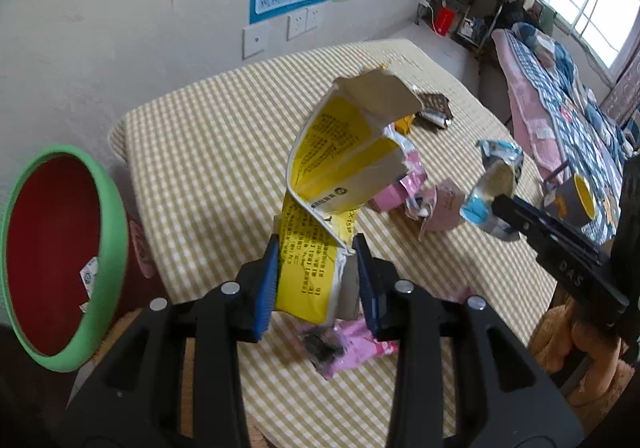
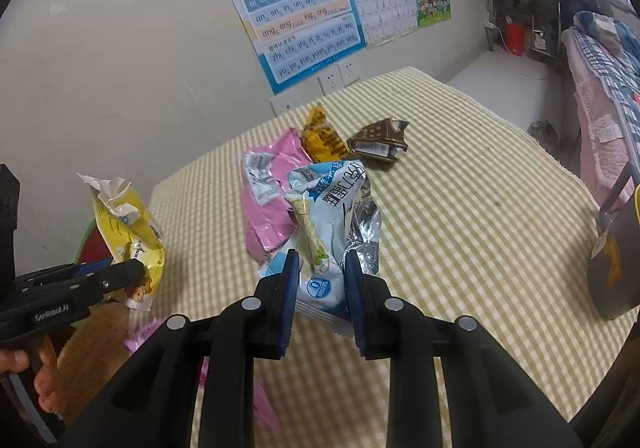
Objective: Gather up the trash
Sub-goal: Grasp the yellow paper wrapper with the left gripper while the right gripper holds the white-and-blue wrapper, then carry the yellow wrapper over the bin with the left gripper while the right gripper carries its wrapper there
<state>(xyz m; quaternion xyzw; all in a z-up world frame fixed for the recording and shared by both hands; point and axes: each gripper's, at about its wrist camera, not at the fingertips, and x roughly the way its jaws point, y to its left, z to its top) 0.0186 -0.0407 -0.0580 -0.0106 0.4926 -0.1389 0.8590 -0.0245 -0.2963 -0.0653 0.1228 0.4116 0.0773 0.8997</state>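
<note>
The left gripper [image 1: 316, 268] had its blue pads clamped on a torn yellow wrapper [image 1: 340, 152] that curled up off the table, and the right gripper [image 2: 322, 284] pinched a crumpled blue-and-silver wrapper [image 2: 332, 208], also lifted clear. Only the left wrist view showed the green-rimmed red bin [image 1: 60, 260] beside the table's left edge, with paper scraps inside it, and a pink wrapper [image 1: 348, 348] lying under the left jaws. Only the right wrist view gave a clear look at the litter further back: a large pink bag [image 2: 268, 196], an orange snack packet [image 2: 322, 138] and a brown wrapper [image 2: 380, 142], close together on the cloth. A hand [image 2: 36, 380] gripping the left tool's handle showed at that view's lower left.

The table wore a yellow-and-white checked cloth [image 2: 460, 216] and stood against a pale wall with phonics posters [image 2: 296, 8] and sockets. A bed with a pink-and-blue quilt [image 1: 560, 108] and a dark shelf [image 1: 464, 0] lay to the right, near a window. A grey mug with yellow lining [image 1: 576, 200] sat at the table's right edge.
</note>
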